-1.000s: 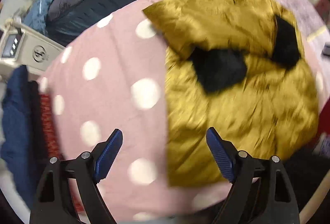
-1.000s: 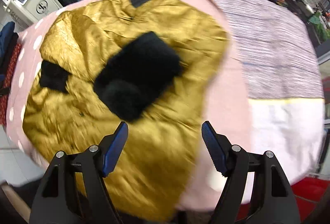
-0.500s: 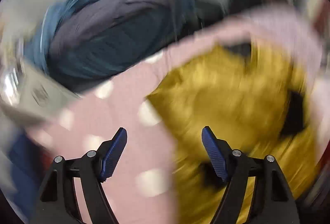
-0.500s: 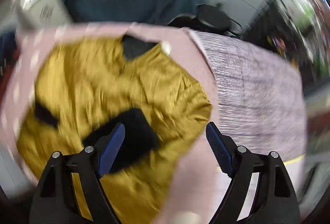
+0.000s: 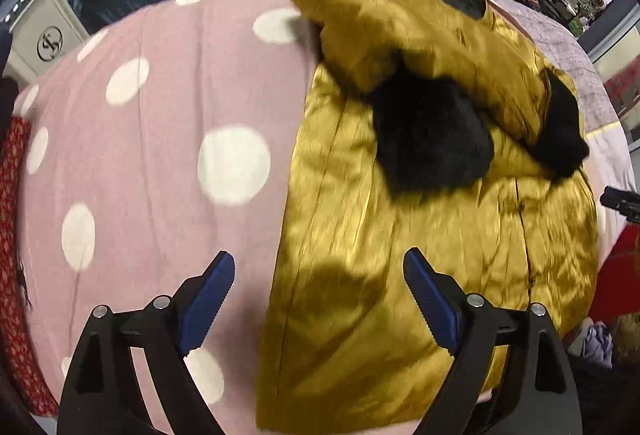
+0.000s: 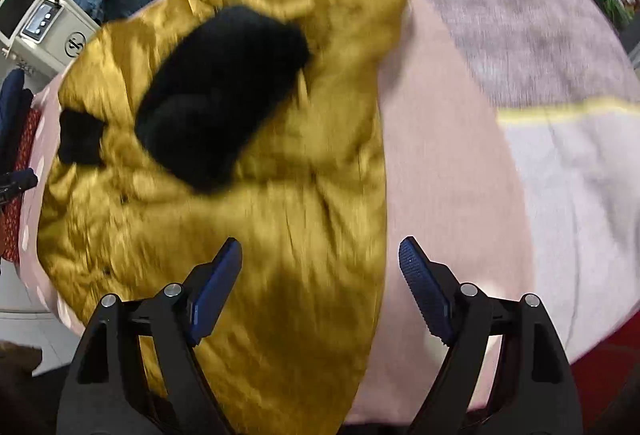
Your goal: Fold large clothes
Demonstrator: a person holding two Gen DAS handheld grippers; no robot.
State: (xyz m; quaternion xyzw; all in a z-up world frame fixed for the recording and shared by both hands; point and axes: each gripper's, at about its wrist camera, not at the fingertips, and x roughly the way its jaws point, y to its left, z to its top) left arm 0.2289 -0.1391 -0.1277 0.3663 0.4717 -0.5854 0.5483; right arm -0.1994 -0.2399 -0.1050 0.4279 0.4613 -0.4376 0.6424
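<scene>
The gold jacket (image 5: 400,255) looks soft, padded and slippery on the pink blanket (image 5: 160,115). Both the left gripper (image 5: 316,299) and right gripper (image 6: 320,287) hang wide apart, empty. Its near hem corners seem the best hold.

left gripper (image 5: 318,287), right gripper (image 6: 320,275): jaws wide apart

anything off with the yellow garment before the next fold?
Mostly fine. The yellow garment lies flat on the pink dotted cover with both sleeves folded in, black cuffs on the chest. Only oddity: the sleeves cross unevenly and the fabric is wrinkled. Left tool and right tool are open, holding nothing.
</scene>
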